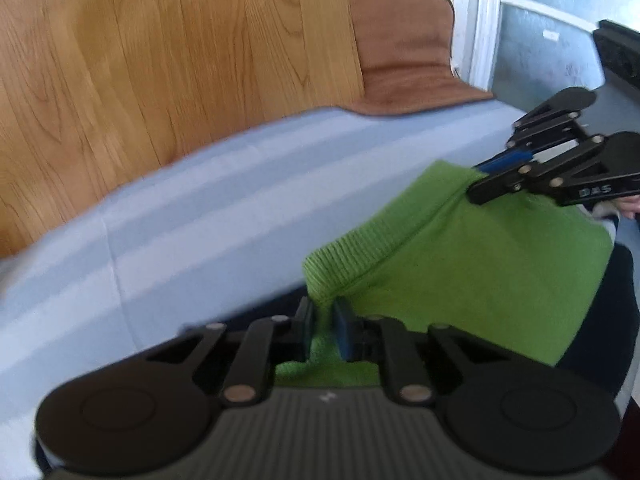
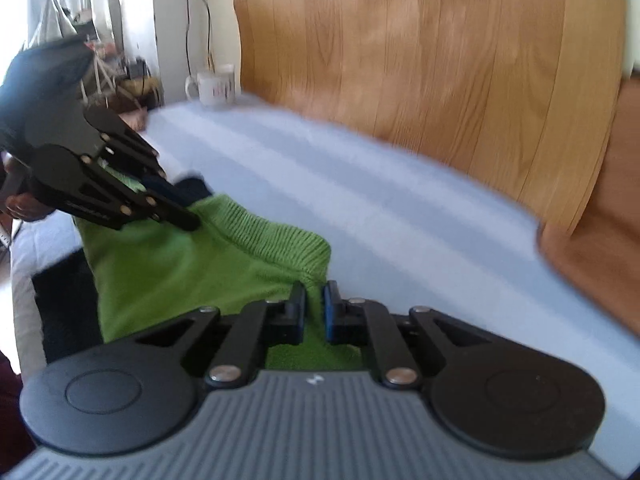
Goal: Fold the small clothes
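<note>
My fingers [image 1: 307, 320] on the left gripper [image 1: 324, 322] are pinched narrow on the ribbed edge of the green knit garment [image 1: 472, 256], which runs from my jaws up and right to my right gripper [image 1: 478, 186], clamped on the same ribbed band at its far corner. The cloth hangs stretched between the 2 grippers, above the near edge of the pale blue sheet [image 1: 192, 216] that covers the surface. Behind the sheet stands a wooden panel [image 1: 160, 52]; a brown cushion [image 1: 404, 48] lies at its right end, beside a white window frame [image 1: 478, 20].

From the right wrist, my right gripper [image 2: 316, 308] holds the ribbed corner between nearly closed pads [image 2: 330, 308], green cloth filling the gap. My left gripper [image 2: 188, 220] bites the band further left. The garment [image 2: 168, 264] drapes down over something dark [image 2: 66, 304]. At the sheet's [image 2: 380, 208] far corner sits a white mug [image 2: 214, 84], against the wooden panel [image 2: 420, 48], with a curtain [image 2: 132, 4] and blurred clutter to the left.
</note>
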Tool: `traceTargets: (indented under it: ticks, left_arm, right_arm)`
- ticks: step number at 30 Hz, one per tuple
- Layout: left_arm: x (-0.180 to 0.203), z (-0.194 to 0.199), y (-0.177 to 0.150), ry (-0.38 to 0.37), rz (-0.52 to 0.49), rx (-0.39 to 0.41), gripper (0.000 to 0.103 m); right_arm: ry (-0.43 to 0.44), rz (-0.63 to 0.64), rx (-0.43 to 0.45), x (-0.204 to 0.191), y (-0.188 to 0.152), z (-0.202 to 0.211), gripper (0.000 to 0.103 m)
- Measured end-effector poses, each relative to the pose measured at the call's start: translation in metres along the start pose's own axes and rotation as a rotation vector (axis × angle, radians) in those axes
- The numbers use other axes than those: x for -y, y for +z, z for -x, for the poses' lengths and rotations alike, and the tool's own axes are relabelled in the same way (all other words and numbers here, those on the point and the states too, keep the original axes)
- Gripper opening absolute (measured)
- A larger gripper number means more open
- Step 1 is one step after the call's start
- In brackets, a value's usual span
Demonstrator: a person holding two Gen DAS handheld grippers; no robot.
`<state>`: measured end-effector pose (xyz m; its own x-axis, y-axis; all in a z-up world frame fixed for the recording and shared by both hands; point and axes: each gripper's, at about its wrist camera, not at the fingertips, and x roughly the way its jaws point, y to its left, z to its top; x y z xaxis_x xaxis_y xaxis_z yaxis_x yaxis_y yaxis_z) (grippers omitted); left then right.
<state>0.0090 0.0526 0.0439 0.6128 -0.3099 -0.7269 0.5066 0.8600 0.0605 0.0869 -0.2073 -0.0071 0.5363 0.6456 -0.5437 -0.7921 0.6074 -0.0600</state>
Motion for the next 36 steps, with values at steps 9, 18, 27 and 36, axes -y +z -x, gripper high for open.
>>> traceTargets:
  ticks: [9,18,27,36]
  left_arm:
    - [-0.013,-0.020,0.136,0.434,-0.014,0.282,0.018]
    - [-0.023,-0.009,0.081,0.353,0.155,0.212,0.021]
    - [-0.011,0.062,-0.075,0.123,0.318,-0.008,0.053]
    - [-0.002,0.066,-0.124,-0.097,0.544,-0.048,0.067]
  right_arm:
    - [-0.403,0.071,0.223,0.056,0.102,-0.023,0.013]
    - [-0.370,-0.170,0.232,0.082,0.056,0.006,0.049]
    - [-0.257,-0.472,0.100,0.019,-0.090,0.110,0.054]
    - [-0.155,-0.786,0.161,-0.028,-0.150,0.124,0.068]
